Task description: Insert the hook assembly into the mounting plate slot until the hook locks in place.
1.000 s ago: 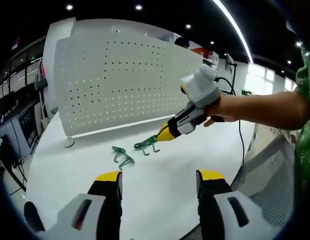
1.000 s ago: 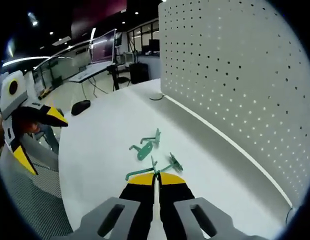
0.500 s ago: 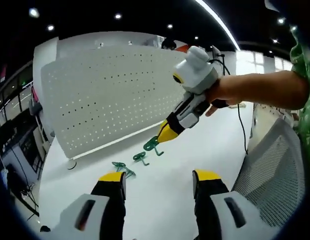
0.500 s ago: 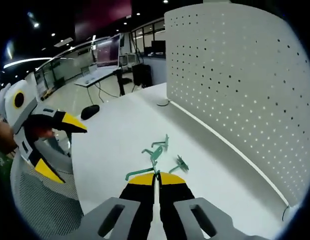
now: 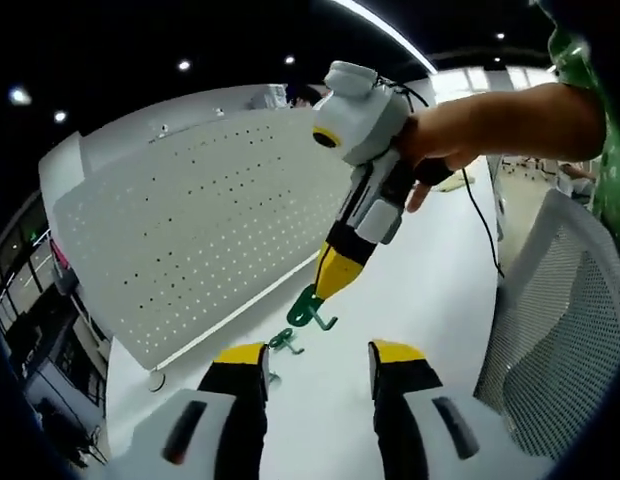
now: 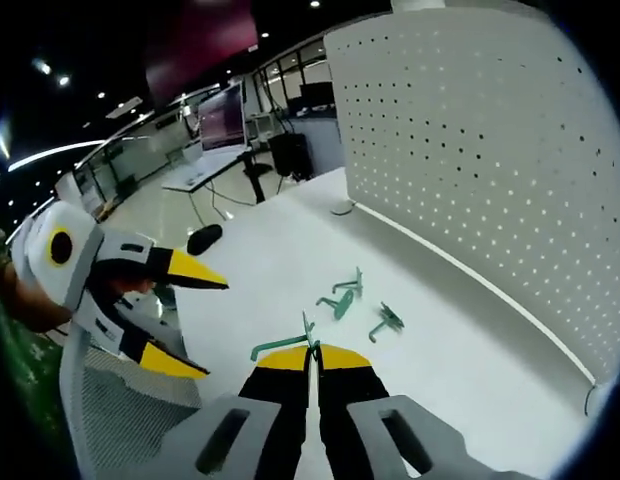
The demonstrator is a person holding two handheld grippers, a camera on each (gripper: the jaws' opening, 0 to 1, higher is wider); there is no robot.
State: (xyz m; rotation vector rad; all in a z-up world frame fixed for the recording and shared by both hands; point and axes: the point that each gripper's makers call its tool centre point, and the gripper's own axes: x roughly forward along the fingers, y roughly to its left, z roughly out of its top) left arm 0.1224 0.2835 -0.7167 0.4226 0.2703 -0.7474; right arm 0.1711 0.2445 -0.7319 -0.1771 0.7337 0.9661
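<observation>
White tabletop (image 6: 290, 270) is lying bare beyond two loose hooks (image 6: 360, 305); right gripper (image 6: 311, 352) is clamping a green hook (image 6: 280, 346), left gripper (image 5: 315, 358) gaping apart.

Right tool (image 5: 327, 285) lifts a green hook (image 5: 310, 311) before the pegboard (image 5: 190, 225).
Left tool (image 5: 315, 357) gapes wide; another hook (image 5: 283, 341) lies on the white surface (image 5: 430, 290).

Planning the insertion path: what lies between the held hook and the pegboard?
Left gripper view: bare white table between the held hook and pegboard.
</observation>
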